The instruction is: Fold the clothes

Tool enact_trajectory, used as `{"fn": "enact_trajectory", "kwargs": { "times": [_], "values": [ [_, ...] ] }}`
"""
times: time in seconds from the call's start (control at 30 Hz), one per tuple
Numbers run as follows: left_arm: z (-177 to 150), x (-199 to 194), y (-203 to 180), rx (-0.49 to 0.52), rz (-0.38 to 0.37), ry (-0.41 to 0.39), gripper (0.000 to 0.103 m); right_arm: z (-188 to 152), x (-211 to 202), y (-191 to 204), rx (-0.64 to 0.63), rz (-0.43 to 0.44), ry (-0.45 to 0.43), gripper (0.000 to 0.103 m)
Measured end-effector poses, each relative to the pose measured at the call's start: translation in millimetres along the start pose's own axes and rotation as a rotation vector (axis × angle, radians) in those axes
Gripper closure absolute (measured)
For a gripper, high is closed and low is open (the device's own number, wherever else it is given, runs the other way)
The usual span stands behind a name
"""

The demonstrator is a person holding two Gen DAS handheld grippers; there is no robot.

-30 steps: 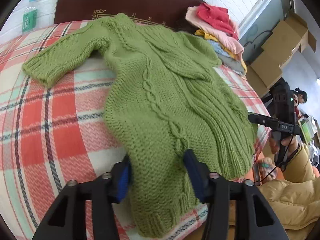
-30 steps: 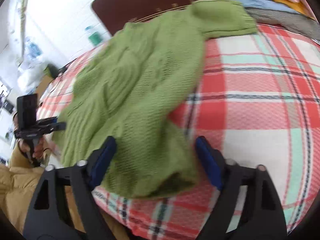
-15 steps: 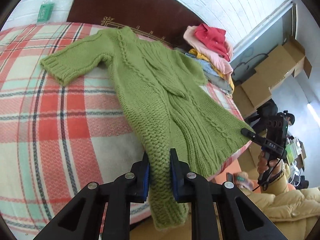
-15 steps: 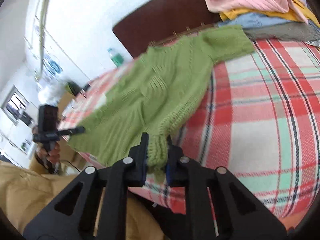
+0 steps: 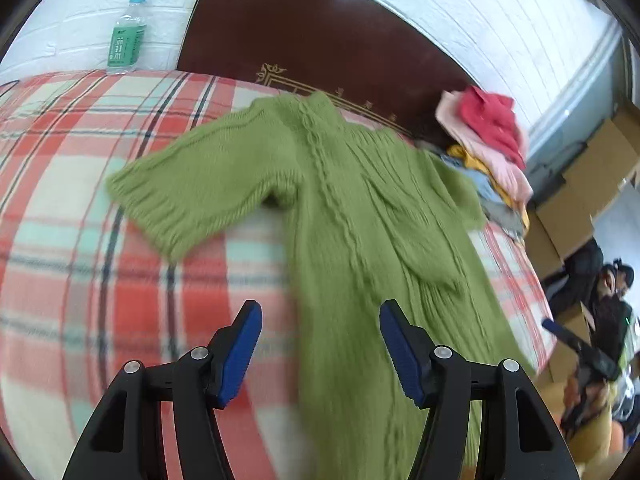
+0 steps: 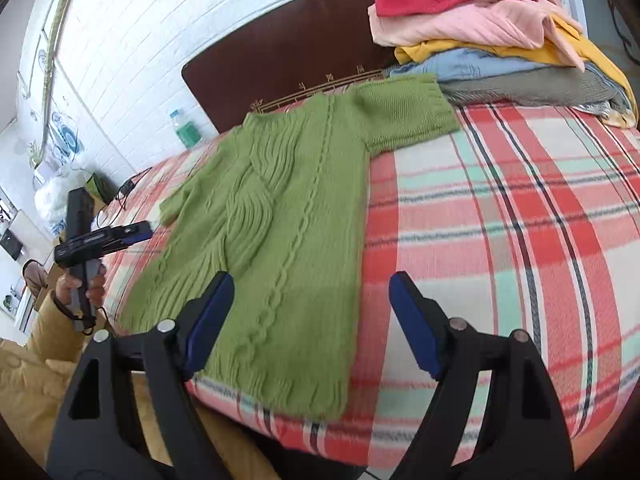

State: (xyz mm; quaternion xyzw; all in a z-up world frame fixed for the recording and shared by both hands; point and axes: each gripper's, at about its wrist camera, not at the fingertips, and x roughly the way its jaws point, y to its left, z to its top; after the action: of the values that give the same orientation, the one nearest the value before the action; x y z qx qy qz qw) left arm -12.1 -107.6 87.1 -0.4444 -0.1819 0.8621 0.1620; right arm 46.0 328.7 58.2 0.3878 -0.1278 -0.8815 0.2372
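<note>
Now the green knitted sweater [image 6: 288,216] lies spread lengthwise on the red, mint and cream plaid bedcover [image 6: 520,216], its collar toward the dark brown headboard [image 6: 304,60] at twelve o'clock and its ribbed hem at the near edge of the bed around six o'clock. In the right wrist view one short sleeve reaches out toward one o'clock, ending just beside the stack of folded clothes [image 6: 492,28]; the other sleeve lies folded across the body, toward nine o'clock.

The right gripper [image 6: 312,312] hovers above the hem with its jaws opening; the blue pads [image 6: 414,328] stand wide apart and press on nothing, though the knit shows between them from above. The left gripper [image 5: 320,340] is likewise opening, its pads [image 5: 240,352] parted over the lower body of the sweater [image 5: 360,240] and clear of the fabric. That view is blurred, so finer contact cannot be judged.

Seen from the right wrist, the left gripper also shows at nine o'clock, held in the person's hand [image 6: 80,284] with a tan padded sleeve [image 6: 44,344] below it. A green-labelled water bottle [image 5: 126,34] stands at eleven o'clock of the left view, against the white brick wall [image 5: 480,20]. Cardboard boxes [image 5: 592,168] sit at three o'clock there, past the clothes stack.
</note>
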Motion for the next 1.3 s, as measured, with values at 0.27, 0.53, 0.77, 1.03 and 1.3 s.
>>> {"fn": "enact_trajectory", "kwargs": {
  "times": [0.27, 0.53, 0.77, 1.03, 1.3],
  "values": [
    [48.5, 73.5, 10.7, -0.138, 0.042, 0.015, 0.043, 23.0, 39.7, 2.6, -0.015, 0.043, 0.02, 0.022],
    [63.2, 68.0, 38.7, -0.304, 0.047, -0.089, 0.083, 51.4, 74.4, -16.3, 0.03, 0.058, 0.028, 0.022],
    [64.5, 31.7, 57.5, -0.326, 0.049, -0.188, 0.084, 89.7, 98.9, -70.3, 0.17, 0.012, -0.015, 0.022],
    [55.4, 37.2, 60.5, -0.304, 0.122, -0.206, 0.083, 107.0, 125.9, -118.9, 0.346, -0.067, -0.048, 0.022],
    [48.0, 33.3, 48.6, -0.223, 0.107, -0.185, 0.073, 110.4, 135.7, -141.4, 0.498, -0.049, -0.194, 0.022]
  ]
}}
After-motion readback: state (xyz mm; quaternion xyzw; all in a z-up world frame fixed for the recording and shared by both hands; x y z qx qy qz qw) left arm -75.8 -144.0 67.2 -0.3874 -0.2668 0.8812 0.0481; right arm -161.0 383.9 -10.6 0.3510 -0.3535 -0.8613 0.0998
